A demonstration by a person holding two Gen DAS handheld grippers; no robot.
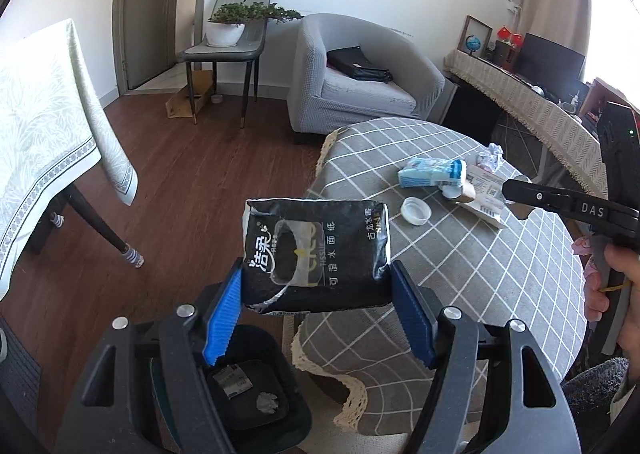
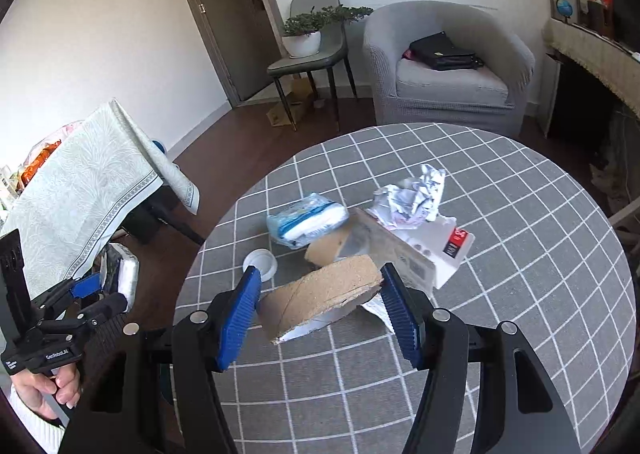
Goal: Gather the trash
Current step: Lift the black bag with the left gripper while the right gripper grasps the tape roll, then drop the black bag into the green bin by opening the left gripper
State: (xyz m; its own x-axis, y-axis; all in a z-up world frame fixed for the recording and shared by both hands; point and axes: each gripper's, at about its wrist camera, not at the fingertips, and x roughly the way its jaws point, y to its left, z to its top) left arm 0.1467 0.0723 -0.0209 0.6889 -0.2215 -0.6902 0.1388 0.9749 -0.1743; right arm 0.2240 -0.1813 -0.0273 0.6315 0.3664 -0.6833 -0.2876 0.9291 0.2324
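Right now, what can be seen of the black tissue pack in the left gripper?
The black tissue pack is a soft, glossy plastic wrapper with white Chinese lettering and a clear oval opening in its face, crumpled and seemingly near empty. It is clamped by its sides between the left gripper's blue ribbed pads, held in the air beside the round table's edge. The dark trash bin lies below it, nearer the camera.
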